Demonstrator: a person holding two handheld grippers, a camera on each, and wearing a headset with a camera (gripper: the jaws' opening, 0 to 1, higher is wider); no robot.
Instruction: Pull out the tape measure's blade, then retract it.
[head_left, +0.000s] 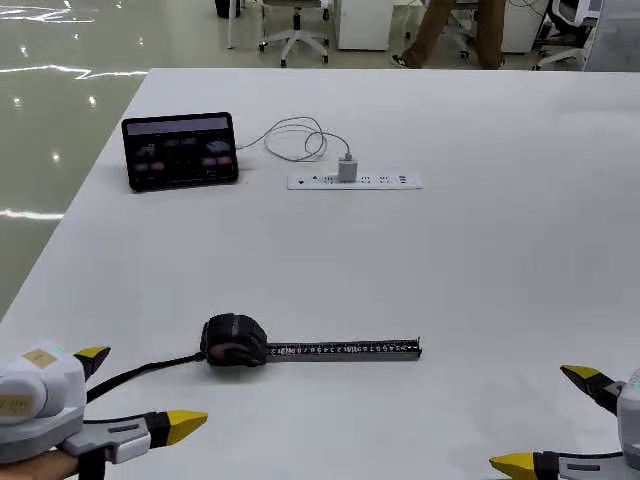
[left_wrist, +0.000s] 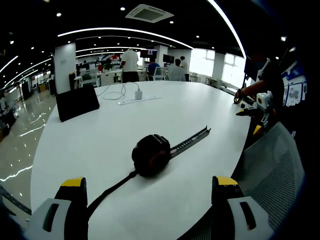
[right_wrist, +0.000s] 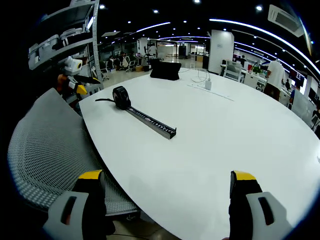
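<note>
1. Head view: the tape measure (head_left: 235, 340) lies on the white bench (head_left: 480, 260), near its front edge. Its blade (head_left: 345, 349) is drawn out flat to the right, and a black strap (head_left: 140, 372) trails off to the left.
2. Your left tool (head_left: 140, 390) sits at the lower left with its jaws spread wide and nothing in them, the strap passing between the yellow tips. Your right tool (head_left: 548, 420) is at the lower right, also wide and empty, well apart from the blade's end.
3. Farther back stand a dark tablet (head_left: 180, 150) and a power strip (head_left: 353, 181) with a charger (head_left: 347, 168) and a looped cable (head_left: 295, 140).
4. Left gripper view: the tape measure (left_wrist: 151, 154) is just ahead, centred between the wide jaws but not touched by them. The blade (left_wrist: 190, 141) runs away to the upper right.
5. Right gripper view: the jaws stand wide over the bench edge. The tape measure (right_wrist: 121, 96) lies far off to the upper left, with its blade (right_wrist: 150, 120) pointing back toward you. A grey mesh chair (right_wrist: 50, 150) sits below the bench.
</note>
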